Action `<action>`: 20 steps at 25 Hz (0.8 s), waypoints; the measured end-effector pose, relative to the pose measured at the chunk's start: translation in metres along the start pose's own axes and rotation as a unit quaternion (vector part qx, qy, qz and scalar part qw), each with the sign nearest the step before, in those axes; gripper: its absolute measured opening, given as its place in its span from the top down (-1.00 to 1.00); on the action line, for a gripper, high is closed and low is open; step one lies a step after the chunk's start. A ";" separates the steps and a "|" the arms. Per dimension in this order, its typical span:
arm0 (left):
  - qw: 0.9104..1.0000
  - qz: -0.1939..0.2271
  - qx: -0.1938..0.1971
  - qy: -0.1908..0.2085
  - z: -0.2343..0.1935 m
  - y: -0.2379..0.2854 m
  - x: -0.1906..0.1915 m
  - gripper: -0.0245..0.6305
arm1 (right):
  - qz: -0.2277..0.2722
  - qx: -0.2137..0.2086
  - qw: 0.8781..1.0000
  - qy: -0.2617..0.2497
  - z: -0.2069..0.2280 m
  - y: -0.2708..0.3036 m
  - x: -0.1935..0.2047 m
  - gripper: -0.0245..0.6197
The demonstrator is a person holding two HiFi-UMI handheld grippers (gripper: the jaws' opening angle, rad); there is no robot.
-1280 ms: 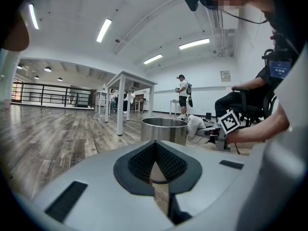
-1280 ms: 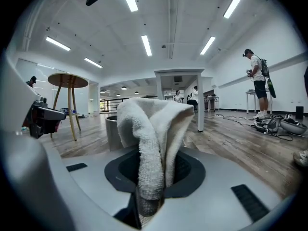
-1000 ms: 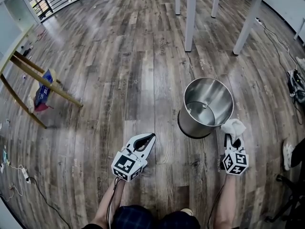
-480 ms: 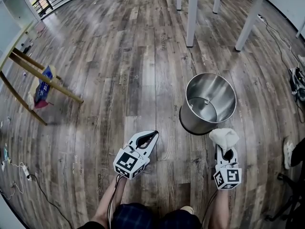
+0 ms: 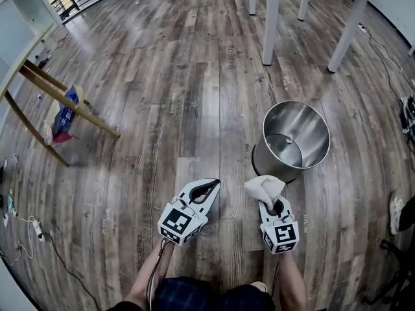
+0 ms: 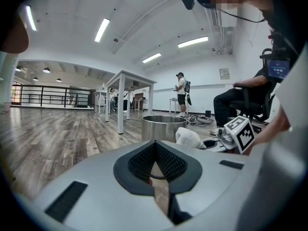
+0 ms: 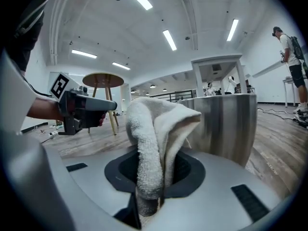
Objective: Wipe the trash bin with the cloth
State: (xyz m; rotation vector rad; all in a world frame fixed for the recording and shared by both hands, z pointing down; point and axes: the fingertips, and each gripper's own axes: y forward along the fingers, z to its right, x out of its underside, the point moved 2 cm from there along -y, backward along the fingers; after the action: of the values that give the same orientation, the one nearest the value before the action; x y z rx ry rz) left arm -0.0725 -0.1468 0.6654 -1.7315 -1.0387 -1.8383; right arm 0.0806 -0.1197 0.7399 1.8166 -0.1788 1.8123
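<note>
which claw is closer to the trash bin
Right. The right claw, gripping the cloth, sits just before the trash bin; the left claw is farther left.

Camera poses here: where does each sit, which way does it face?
Head view: on the person's head, facing steeply down at the wood floor; shows forearms, left tool, right tool gripping a white terry cloth near the round steel trash bin.
Left gripper view: on the left tool, looking along its shut jaws toward the bin; right tool at right.
Right gripper view: on the right tool, looking past the clamped cloth at the bin; left tool at left.
Shared: all three show bin and cloth.
</note>
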 end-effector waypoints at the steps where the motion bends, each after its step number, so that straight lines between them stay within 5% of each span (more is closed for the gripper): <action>1: 1.000 0.000 -0.002 0.000 -0.002 -0.002 0.000 0.93 | -0.002 -0.005 1.000 -0.005 -0.003 0.008 -0.001 0.66; 11: 1.000 -0.009 0.000 0.004 0.000 -0.009 0.007 0.93 | -0.062 0.015 0.998 0.002 0.009 0.080 -0.001 0.67; 20: 1.000 -0.007 0.003 -0.002 0.001 -0.009 0.009 0.93 | -0.066 0.067 0.995 0.030 0.037 0.064 0.007 0.66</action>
State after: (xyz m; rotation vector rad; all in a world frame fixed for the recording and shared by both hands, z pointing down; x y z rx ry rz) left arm -0.0799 -0.1389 0.6717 -1.7292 -1.0588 -1.8392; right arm 0.0836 -0.1889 0.7681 1.8163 0.0858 1.8192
